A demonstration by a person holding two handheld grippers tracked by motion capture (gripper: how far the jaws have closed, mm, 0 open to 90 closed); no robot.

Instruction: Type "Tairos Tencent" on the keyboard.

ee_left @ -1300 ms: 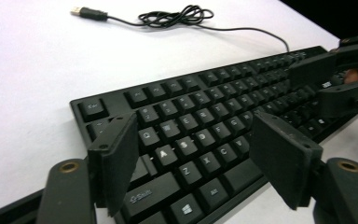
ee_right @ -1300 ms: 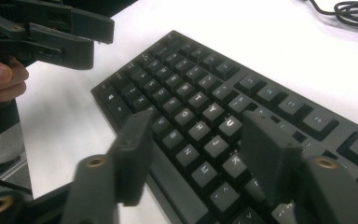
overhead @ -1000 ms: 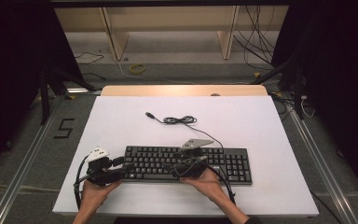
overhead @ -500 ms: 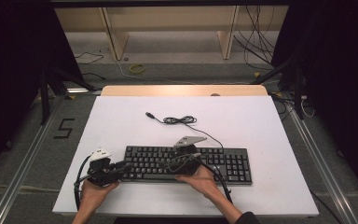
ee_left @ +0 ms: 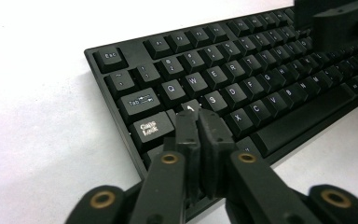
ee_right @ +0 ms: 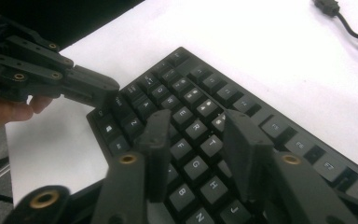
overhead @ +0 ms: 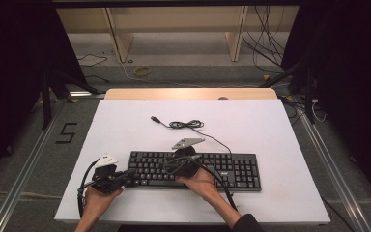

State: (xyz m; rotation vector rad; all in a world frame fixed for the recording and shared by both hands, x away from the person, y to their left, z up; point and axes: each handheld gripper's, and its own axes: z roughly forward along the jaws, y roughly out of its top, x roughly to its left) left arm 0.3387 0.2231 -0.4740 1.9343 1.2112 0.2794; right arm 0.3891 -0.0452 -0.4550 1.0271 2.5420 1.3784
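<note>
Both jaw pairs have just been closing — left gripper (ee_left: 198,122) pinched empty over the black plastic keyboard's (overhead: 232,169) A key, right gripper (ee_right: 200,135) half-open above the letter keys — poised to type.

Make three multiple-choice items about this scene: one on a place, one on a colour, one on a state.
1. Where does the left gripper meet the keyboard?
A. at its left end
B. at its right end
C. at its far edge

2. What colour is the keyboard?
A. white
B. black
C. grey

3. How do the left gripper's fingers stand?
A. wide apart
B. closed on the cable
C. pressed together with nothing between them

Answers:
1. A: the left gripper view shows the tips over the keys beside Caps Lock, and the high view puts that gripper at the keyboard's left end.
2. B: the body and keys are black in all views, on the white table.
3. C: in the left gripper view the fingers touch each other, having just closed, and the cable lies far off on the table.
</note>
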